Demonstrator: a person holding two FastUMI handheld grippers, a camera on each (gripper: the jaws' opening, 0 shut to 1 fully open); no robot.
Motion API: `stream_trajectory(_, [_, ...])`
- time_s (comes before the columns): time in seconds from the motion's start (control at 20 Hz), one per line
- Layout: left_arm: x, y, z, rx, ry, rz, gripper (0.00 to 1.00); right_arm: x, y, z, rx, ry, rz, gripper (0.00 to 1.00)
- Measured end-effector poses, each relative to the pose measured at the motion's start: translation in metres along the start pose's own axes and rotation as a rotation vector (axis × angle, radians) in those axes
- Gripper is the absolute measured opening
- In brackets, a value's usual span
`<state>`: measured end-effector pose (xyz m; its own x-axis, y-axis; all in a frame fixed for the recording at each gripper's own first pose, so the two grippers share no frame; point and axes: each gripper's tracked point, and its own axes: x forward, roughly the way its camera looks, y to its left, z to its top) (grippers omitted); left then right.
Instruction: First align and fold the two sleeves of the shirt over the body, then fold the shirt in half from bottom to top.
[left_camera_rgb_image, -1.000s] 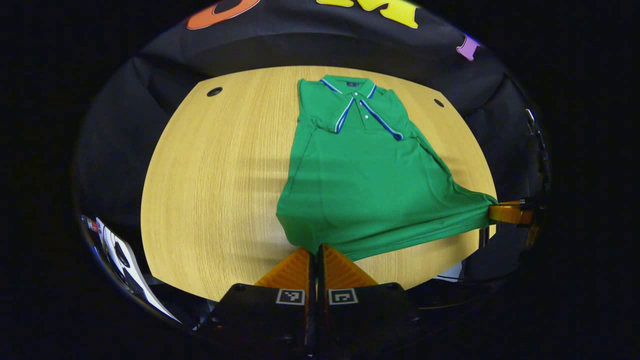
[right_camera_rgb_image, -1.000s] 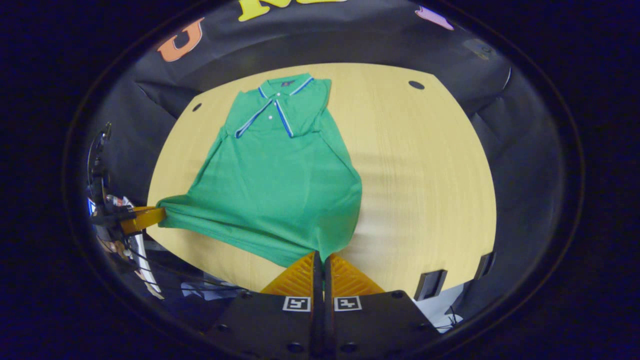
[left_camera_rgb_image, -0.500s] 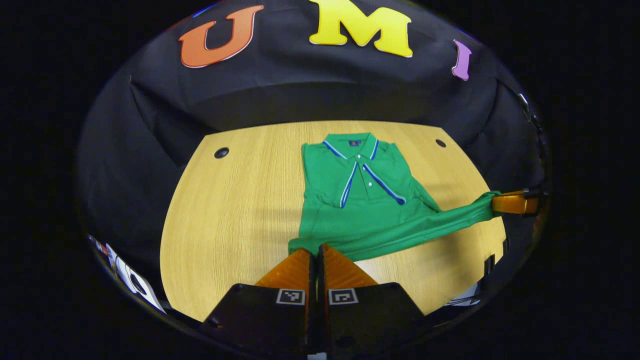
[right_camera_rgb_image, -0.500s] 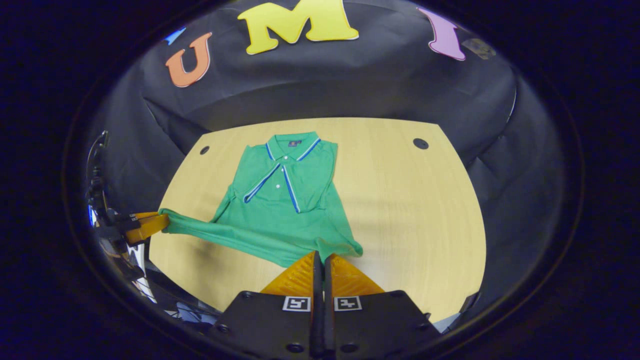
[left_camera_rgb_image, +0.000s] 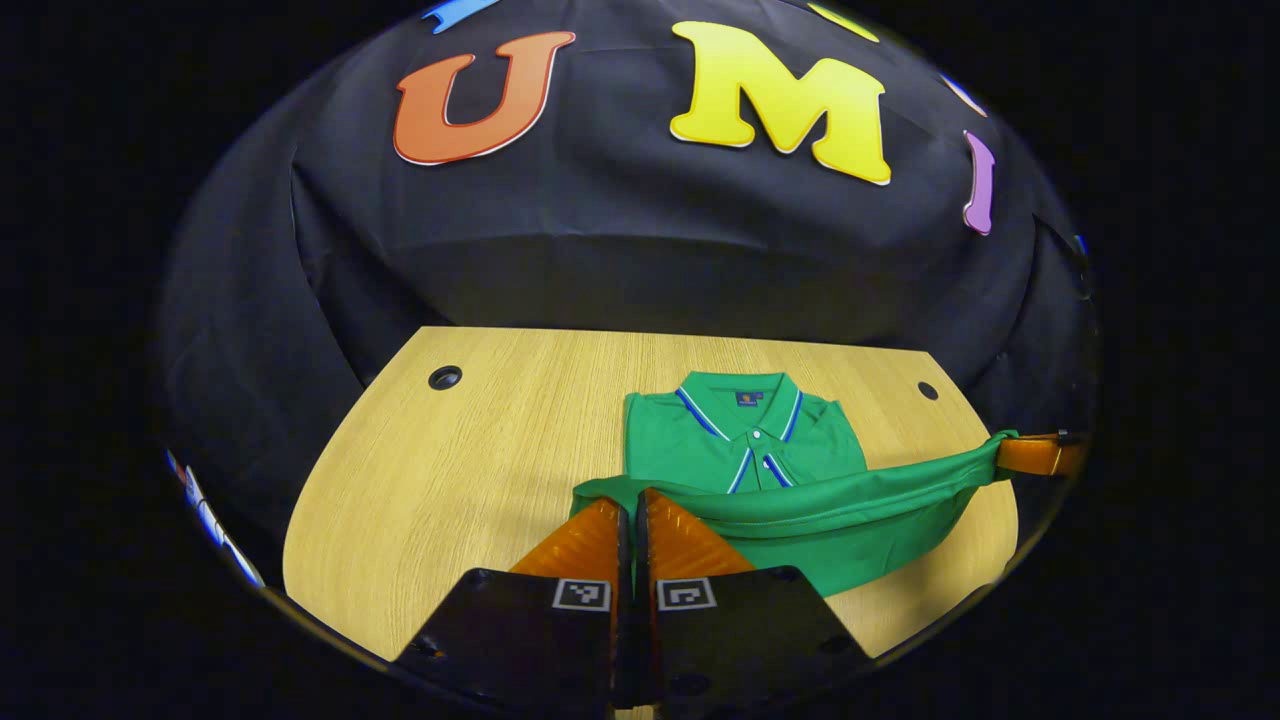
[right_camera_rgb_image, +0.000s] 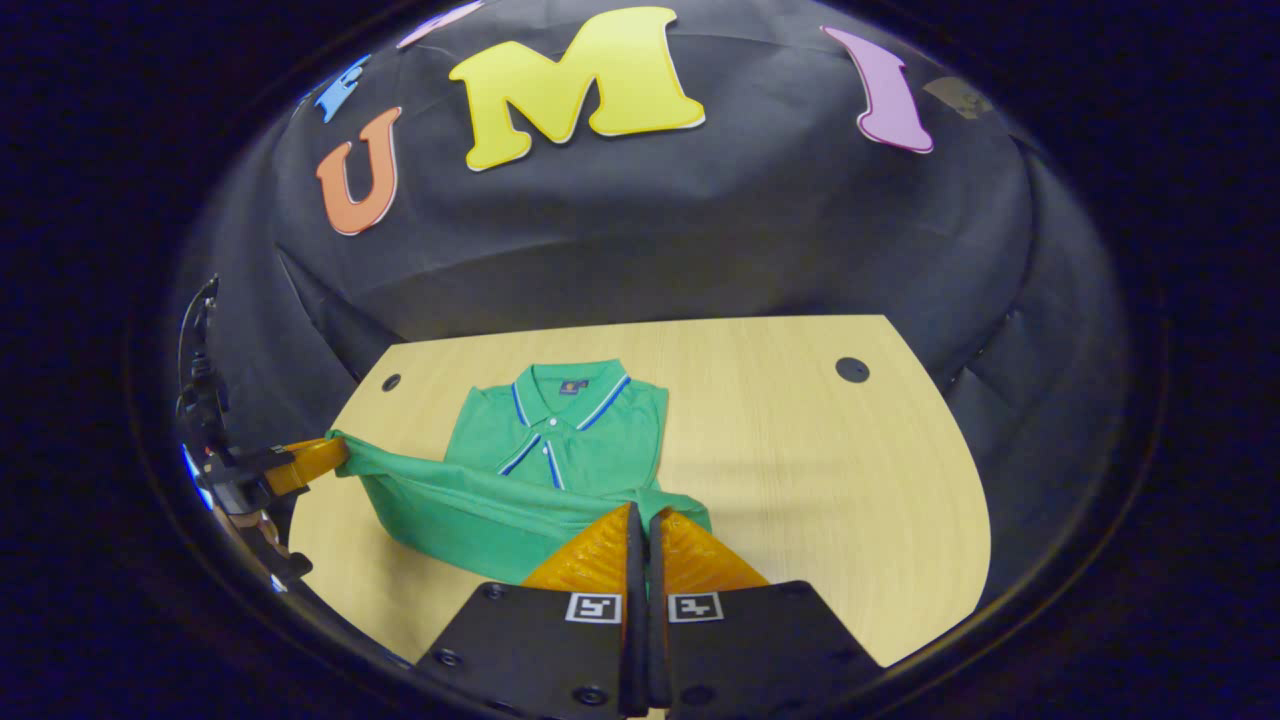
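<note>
A green polo shirt (left_camera_rgb_image: 740, 450) with blue-and-white trim lies on the wooden table (left_camera_rgb_image: 450, 470), collar at the far side, sleeves folded over the body. Its bottom hem (left_camera_rgb_image: 850, 500) is lifted off the table and carried over the lower body toward the collar. My left gripper (left_camera_rgb_image: 632, 502) is shut on the hem's left corner. My right gripper (right_camera_rgb_image: 642, 512) is shut on the hem's right corner. The right gripper (left_camera_rgb_image: 1035, 455) also shows at the right edge of the left gripper view, and the left gripper (right_camera_rgb_image: 305, 460) at the left of the right gripper view. The shirt (right_camera_rgb_image: 555, 445) sags between them.
The table has round cable holes near its far corners (left_camera_rgb_image: 445, 377) (left_camera_rgb_image: 928, 390) (right_camera_rgb_image: 852, 369). Black booth cloth (left_camera_rgb_image: 640, 240) hangs close behind the table's far edge. Bare wood lies to the left of the shirt (left_camera_rgb_image: 430, 480) and to its right (right_camera_rgb_image: 830, 470).
Both grippers have lifted the hem and carried it away from the near edge toward the collar. The shirt's lower half has risen and doubled over, covering more of the body.
</note>
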<state>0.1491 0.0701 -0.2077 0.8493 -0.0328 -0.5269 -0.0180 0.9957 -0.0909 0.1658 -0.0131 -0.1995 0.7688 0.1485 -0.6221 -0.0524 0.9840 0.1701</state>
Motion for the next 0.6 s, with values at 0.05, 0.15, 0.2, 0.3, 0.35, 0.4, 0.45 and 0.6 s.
stream_trajectory(0.05, [0.012,0.004,0.003,-0.009,-0.009,0.021,0.03,0.014,0.000,0.007,0.006,-0.009,0.006,0.02])
stream_trajectory(0.15, [0.038,0.003,0.009,-0.044,-0.027,0.025,0.03,0.041,-0.003,0.020,0.017,-0.033,0.006,0.02])
stream_trajectory(0.2, [0.051,0.002,0.011,-0.054,-0.034,0.030,0.03,0.055,-0.006,0.027,0.011,-0.047,-0.003,0.02])
stream_trajectory(0.3, [0.076,0.001,0.015,-0.058,-0.038,0.039,0.03,0.085,-0.012,0.041,-0.008,-0.080,-0.019,0.02])
stream_trajectory(0.35, [0.089,0.000,0.019,-0.054,-0.045,0.045,0.03,0.100,-0.016,0.045,-0.023,-0.095,-0.029,0.00])
stream_trajectory(0.4, [0.102,-0.003,0.024,-0.051,-0.050,0.048,0.03,0.114,-0.019,0.049,-0.037,-0.102,-0.035,0.02])
stream_trajectory(0.45, [0.115,-0.005,0.031,-0.055,-0.058,0.047,0.03,0.127,-0.022,0.050,-0.047,-0.103,-0.040,0.02])
stream_trajectory(0.6, [0.151,-0.006,0.040,-0.046,-0.054,0.065,0.03,0.170,-0.031,0.056,-0.035,-0.097,-0.051,0.02])
